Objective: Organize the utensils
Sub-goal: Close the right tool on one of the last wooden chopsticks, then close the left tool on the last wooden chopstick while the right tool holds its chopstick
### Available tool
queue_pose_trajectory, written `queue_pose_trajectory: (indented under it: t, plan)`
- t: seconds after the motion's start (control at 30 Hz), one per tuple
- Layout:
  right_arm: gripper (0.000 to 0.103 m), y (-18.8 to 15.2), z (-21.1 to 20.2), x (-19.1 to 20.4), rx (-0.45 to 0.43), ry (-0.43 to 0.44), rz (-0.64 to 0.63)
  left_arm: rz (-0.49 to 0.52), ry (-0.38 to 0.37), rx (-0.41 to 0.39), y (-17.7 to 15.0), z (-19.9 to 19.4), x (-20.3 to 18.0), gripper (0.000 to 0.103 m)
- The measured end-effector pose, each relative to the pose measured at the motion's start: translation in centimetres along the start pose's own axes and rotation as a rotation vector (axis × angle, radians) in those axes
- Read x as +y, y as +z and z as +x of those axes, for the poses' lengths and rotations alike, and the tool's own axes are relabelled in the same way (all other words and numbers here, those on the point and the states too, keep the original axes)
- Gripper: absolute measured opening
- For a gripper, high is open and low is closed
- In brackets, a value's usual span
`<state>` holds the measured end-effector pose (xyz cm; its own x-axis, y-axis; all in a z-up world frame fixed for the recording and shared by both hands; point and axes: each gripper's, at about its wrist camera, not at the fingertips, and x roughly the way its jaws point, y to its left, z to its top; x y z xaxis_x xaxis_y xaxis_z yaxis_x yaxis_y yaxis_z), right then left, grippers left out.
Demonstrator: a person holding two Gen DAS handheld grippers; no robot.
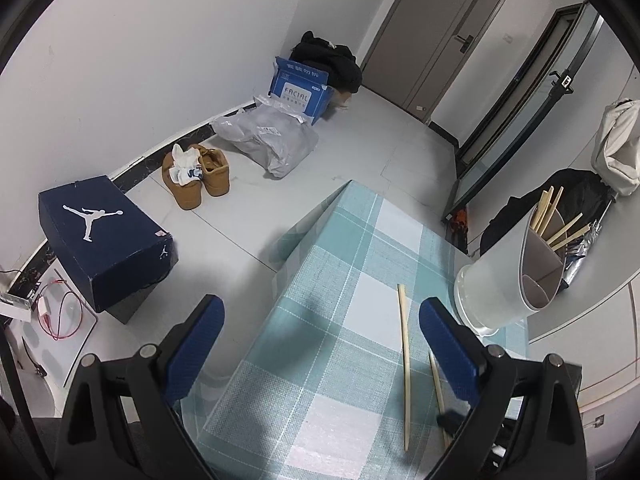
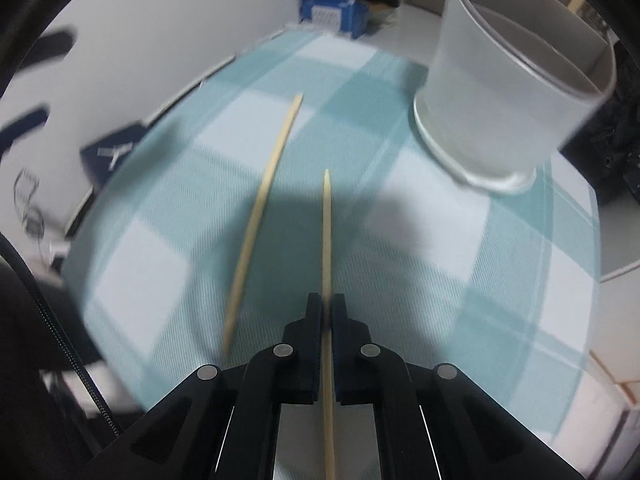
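Between the right gripper [image 2: 327, 312] jaws: one chopstick [image 2: 327, 240] clamped, another chopstick [image 2: 264, 216] just left, holder [image 2: 508, 92] partly filled; left gripper [image 1: 320, 344] wide open, empty.

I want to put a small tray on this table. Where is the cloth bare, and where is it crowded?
Bare: the checked cloth from its far corner back to the tip of the loose chopstick, and the strip between that chopstick and the cloth's left edge. Crowded: the right side, where the white holder stands and the right tongs are shut on the second chopstick.
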<state>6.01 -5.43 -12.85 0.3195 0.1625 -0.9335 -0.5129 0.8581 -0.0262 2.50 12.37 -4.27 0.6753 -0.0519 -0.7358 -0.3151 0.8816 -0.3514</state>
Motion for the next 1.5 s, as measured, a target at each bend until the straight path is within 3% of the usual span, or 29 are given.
queue_pose_trajectory:
  t: [0.17,0.53,0.6,0.73,0.9,1.0,1.13,1.27,1.37,1.47,1.5]
  plan:
    - [0.011,-0.3,-0.1,-0.7,-0.001,0.004,-0.005,0.014,0.010,-0.014,0.0,0.1,0.0,0.096]
    - [0.011,4.4,1.8,-1.2,-0.104,0.057,0.053,0.050,0.085,0.008,-0.6,1.8,0.1,0.096]
    - [0.004,4.8,1.9,-1.4,-0.106,0.099,0.045,0.063,0.107,0.034,-0.7,2.7,-0.2,0.096]
    - [0.004,5.1,1.5,-2.8,-0.121,0.161,0.069,0.106,0.121,0.094,-0.4,4.4,-1.3,0.096]
    - [0.004,5.1,-1.2,-6.8,-0.225,0.270,0.226,0.168,0.059,0.177,0.2,6.2,-3.6,0.096]
    - [0.004,4.5,-3.4,-9.1,-0.305,0.327,0.295,0.184,0.023,0.266,0.4,8.3,-5.3,0.096]
    - [0.004,3.7,-5.7,-11.6,-0.390,0.375,0.336,0.241,0.062,0.328,0.1,10.5,-7.2,0.096]
    - [0.004,2.8,-6.8,-13.0,-0.437,0.391,0.374,0.282,0.105,0.364,0.0,12.0,-8.4,0.092]
    - [0.004,1.9,-7.2,-13.8,-0.452,0.397,0.404,0.309,0.161,0.348,-0.2,12.4,-9.0,0.085]
    - [0.004,1.5,-7.6,-14.2,-0.460,0.389,0.404,0.342,0.219,0.391,-0.7,13.4,-9.5,0.075]
    - [0.004,1.4,-7.9,-14.2,-0.459,0.372,0.394,0.363,0.233,0.380,-0.8,13.3,-9.9,0.067]
